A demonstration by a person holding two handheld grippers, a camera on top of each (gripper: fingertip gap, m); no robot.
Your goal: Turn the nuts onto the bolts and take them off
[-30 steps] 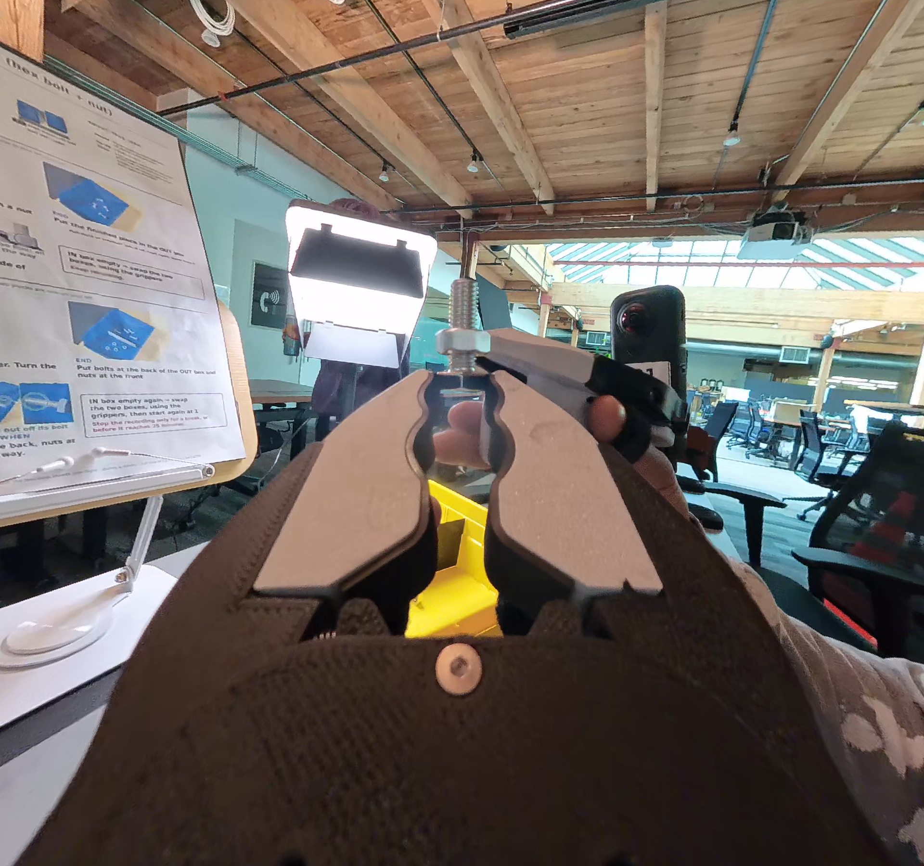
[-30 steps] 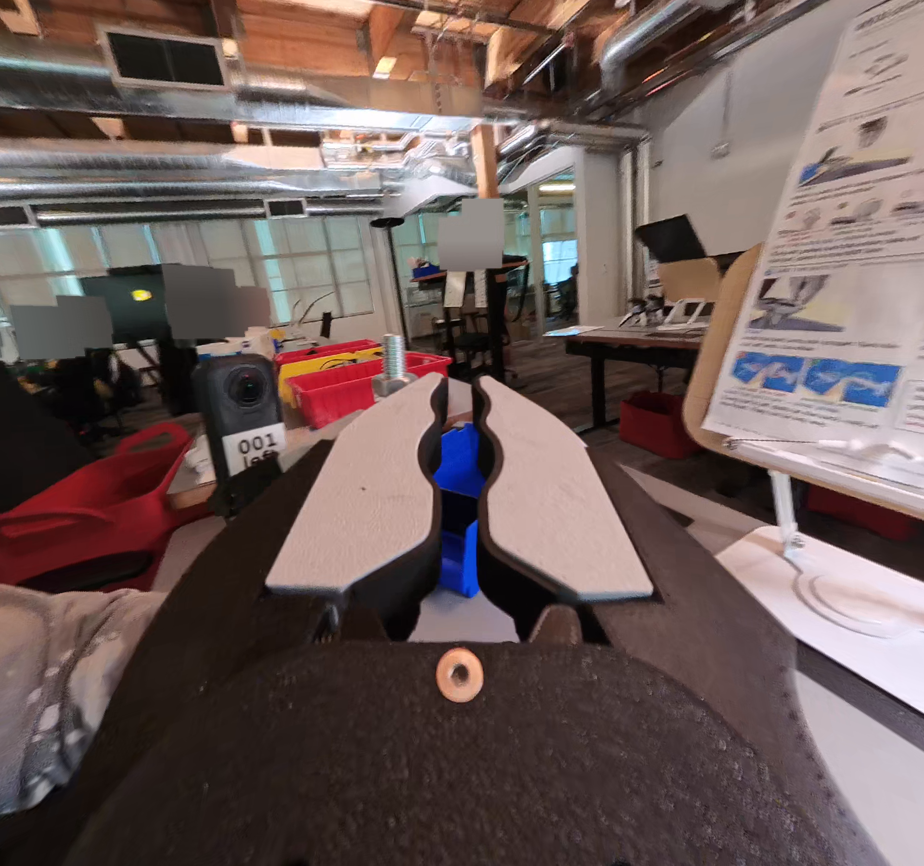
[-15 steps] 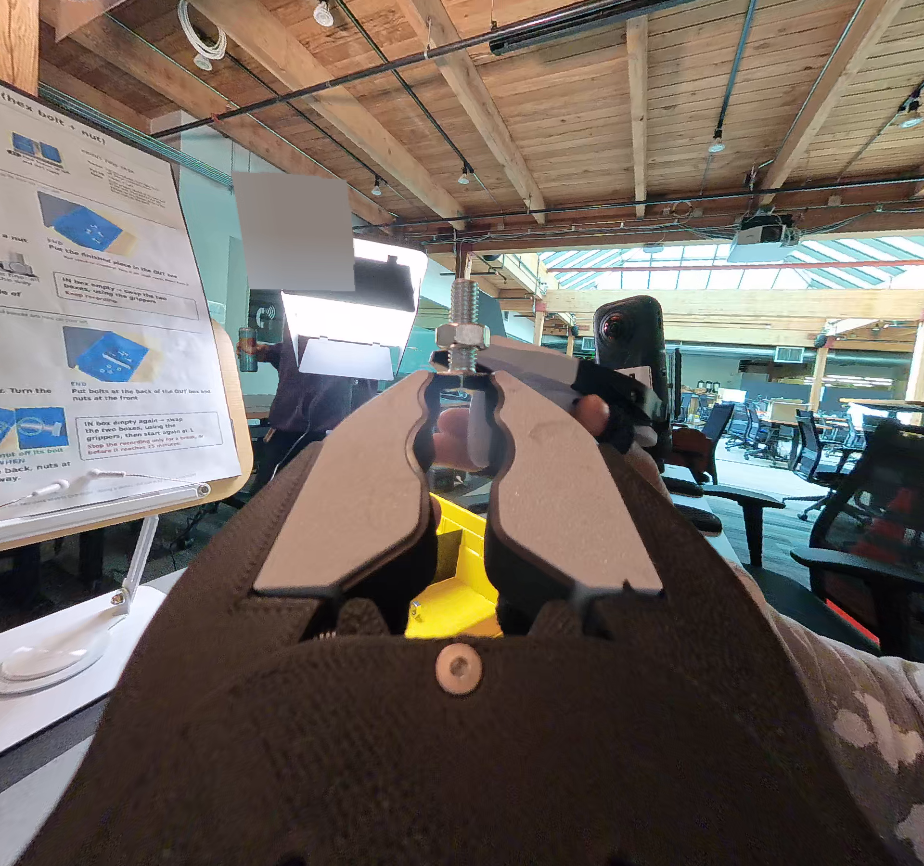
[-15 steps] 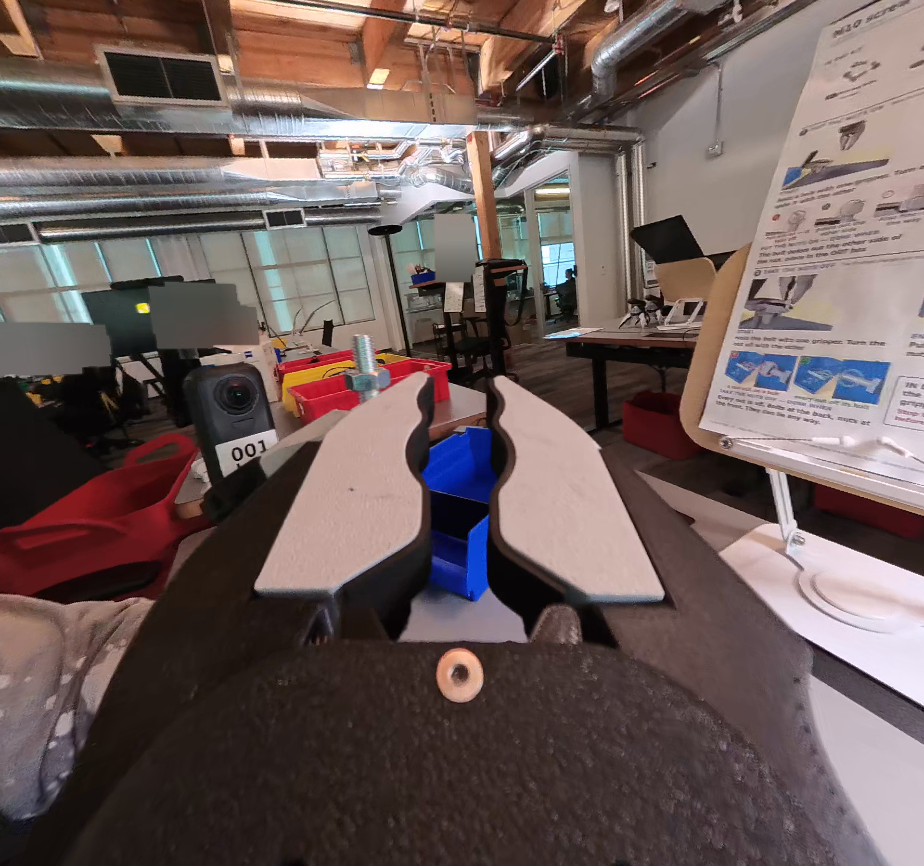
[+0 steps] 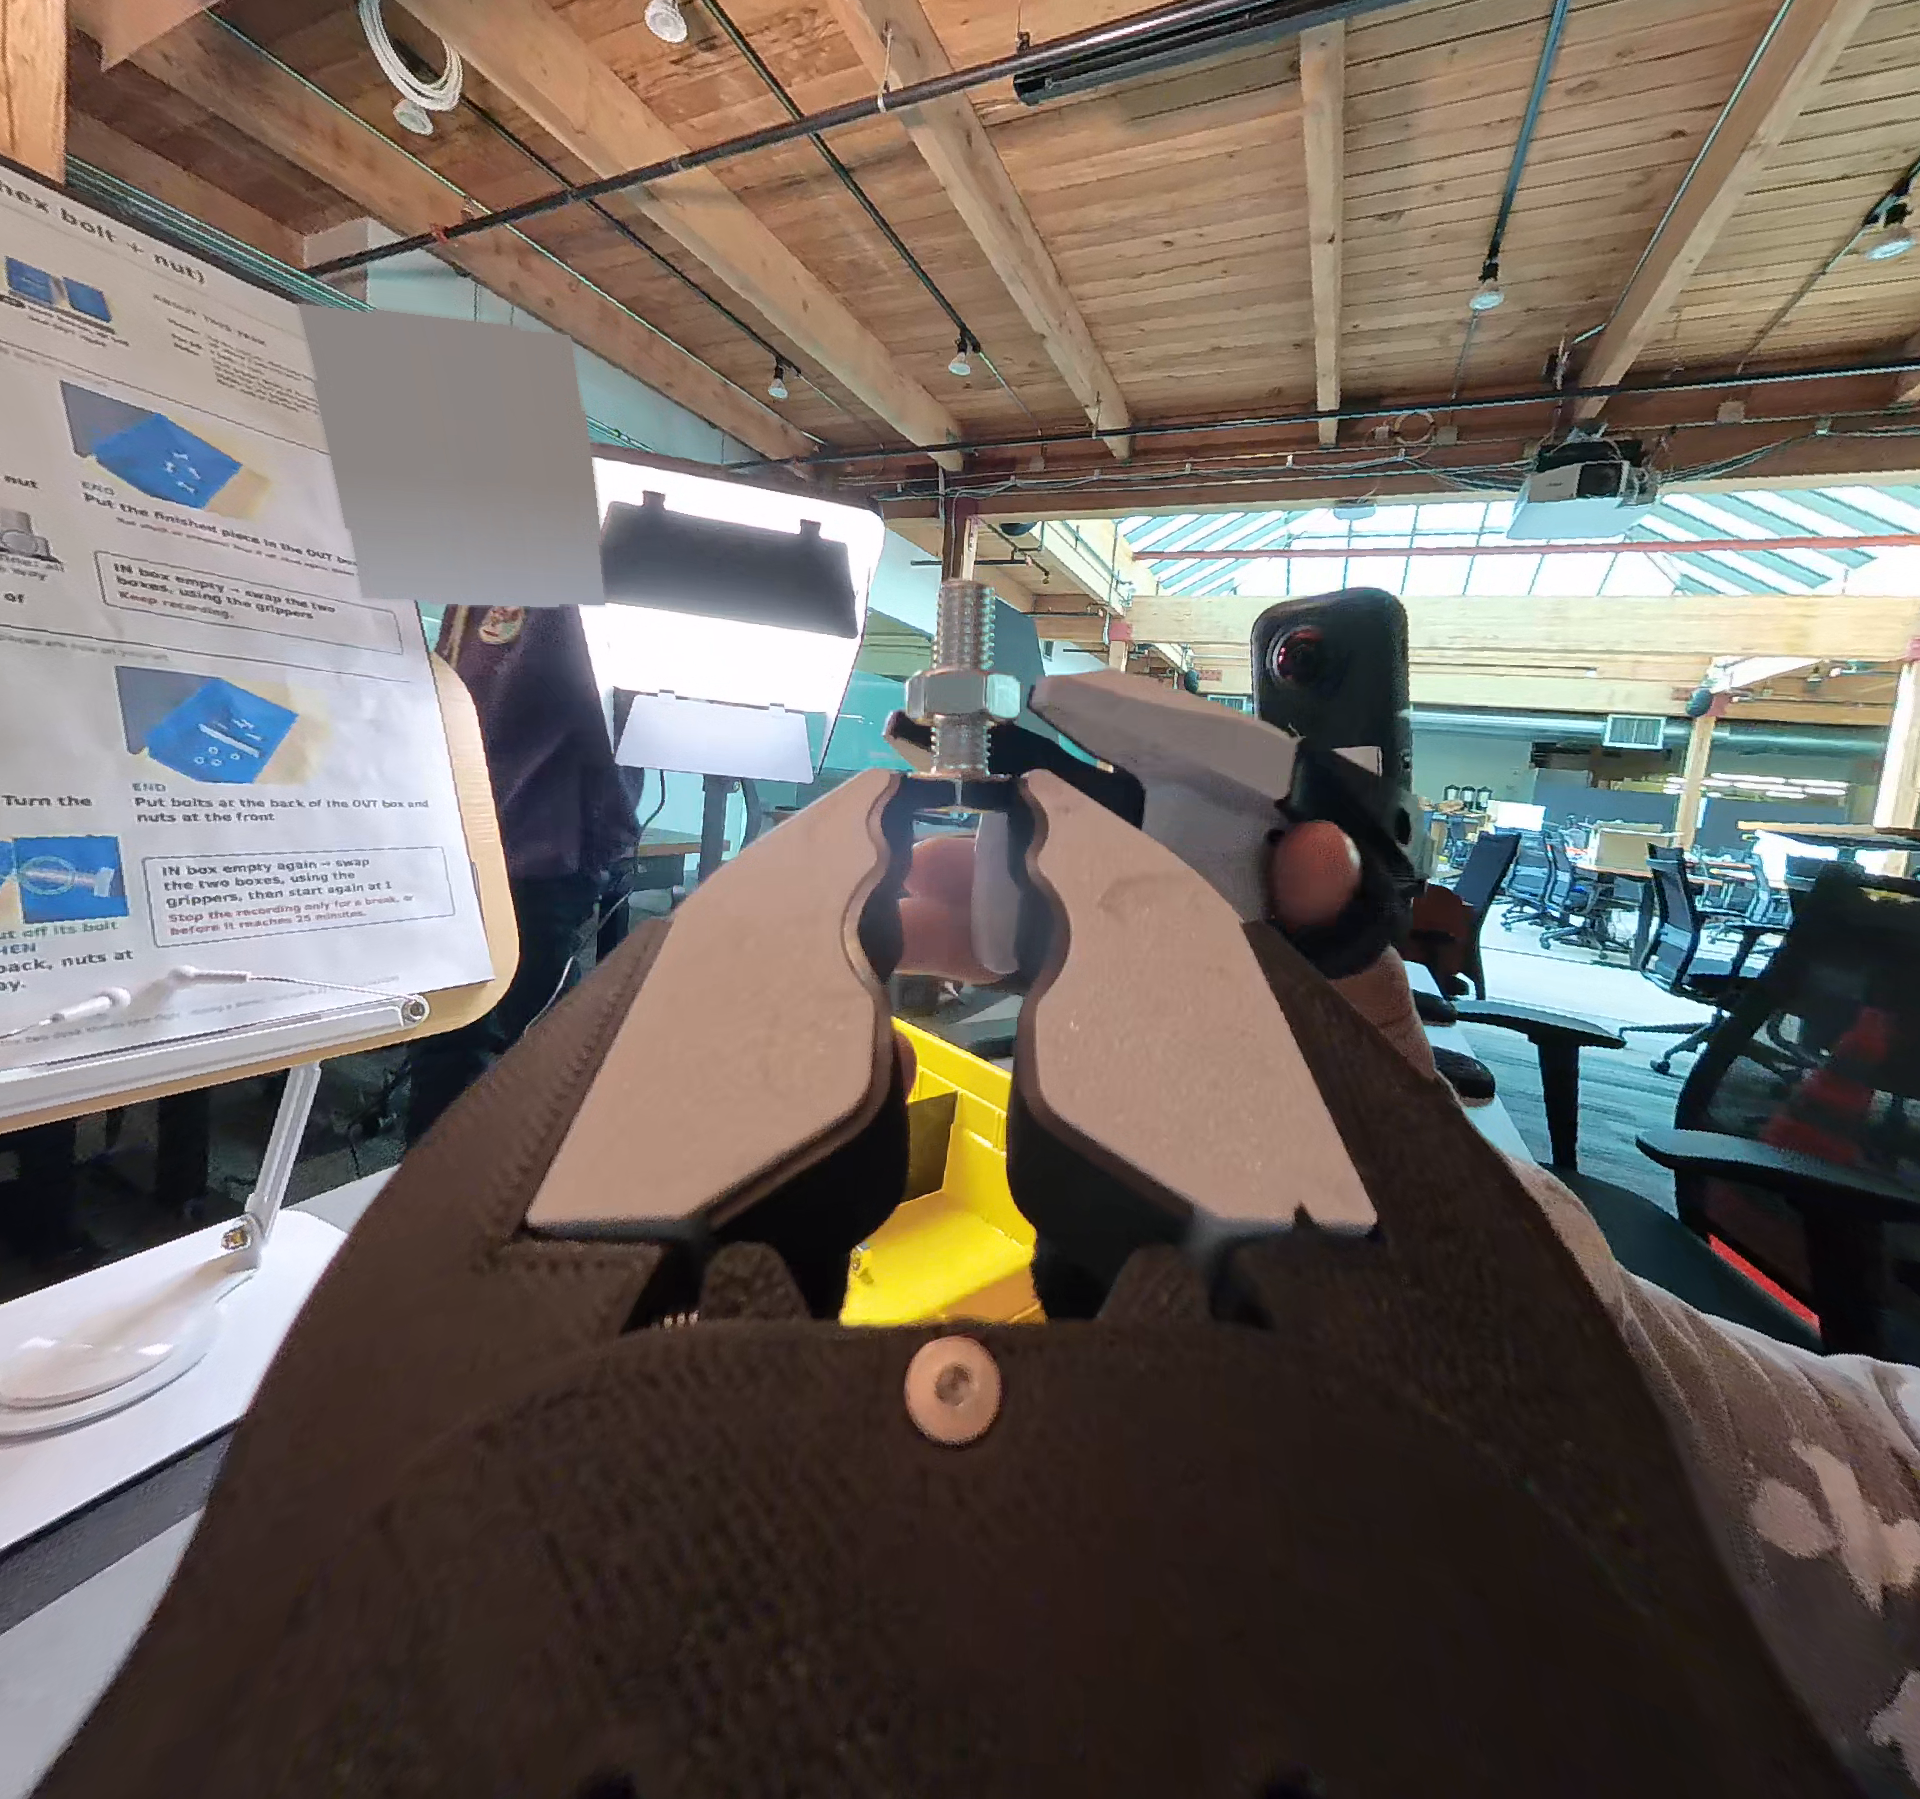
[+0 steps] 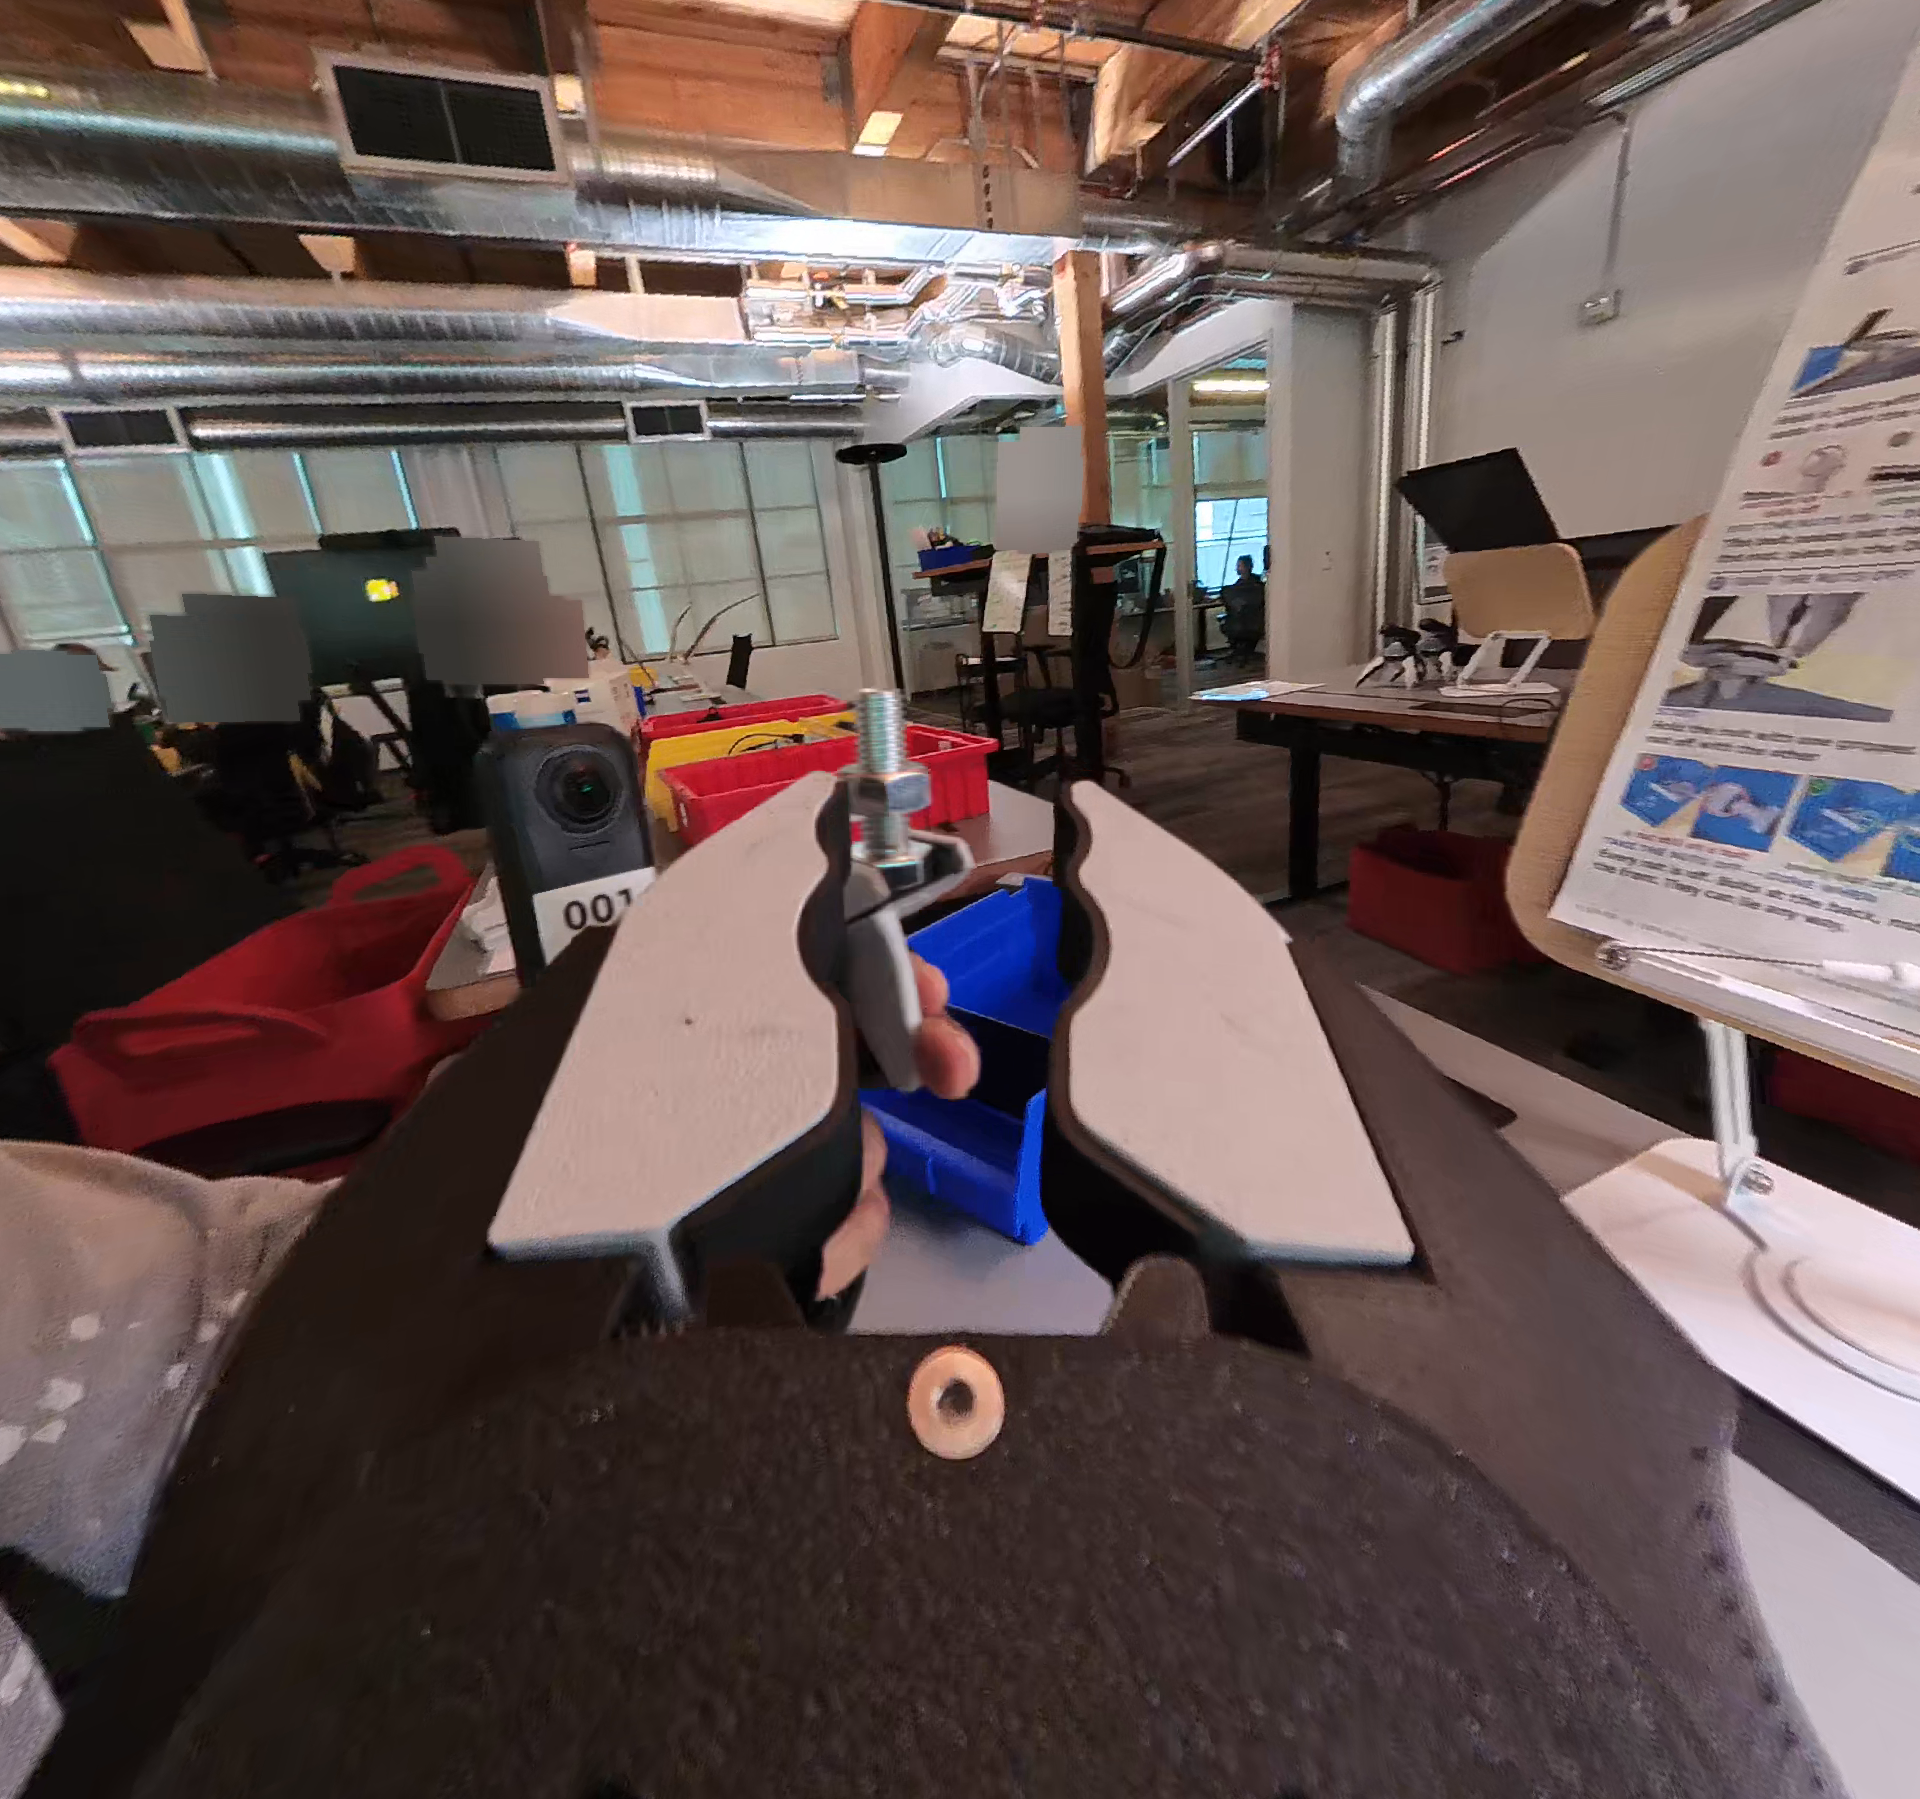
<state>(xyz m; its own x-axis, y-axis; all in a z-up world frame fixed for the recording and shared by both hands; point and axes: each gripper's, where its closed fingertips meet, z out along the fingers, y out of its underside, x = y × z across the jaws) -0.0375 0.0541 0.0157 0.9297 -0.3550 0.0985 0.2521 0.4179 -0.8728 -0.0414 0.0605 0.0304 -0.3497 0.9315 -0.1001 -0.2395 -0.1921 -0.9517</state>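
My left gripper (image 5: 958,793) is shut on the head of a steel bolt (image 5: 964,637) and holds it upright in the air. A hex nut (image 5: 961,700) sits partway down its thread. In the right wrist view my right gripper (image 6: 951,804) is open. The bolt (image 6: 881,721) and nut (image 6: 888,793) stand between its fingertips, close to the left finger, with no visible grip. The left gripper's fingers (image 6: 883,980) show below the bolt. In the left wrist view a right gripper finger (image 5: 1143,752) lies beside the nut.
A yellow bin (image 5: 935,1219) lies below the left gripper and a blue bin (image 6: 987,1011) below the right. An instruction sheet on a stand (image 5: 208,658) is at the left, also in the right wrist view (image 6: 1766,762). Red bins (image 6: 748,783), office chairs (image 5: 1787,1074) and a standing person (image 5: 540,762) are behind.
My right gripper has opened from nearly shut and shifted left, so the bolt and nut now stand between its fingers instead of beside them. The left gripper keeps holding the bolt.
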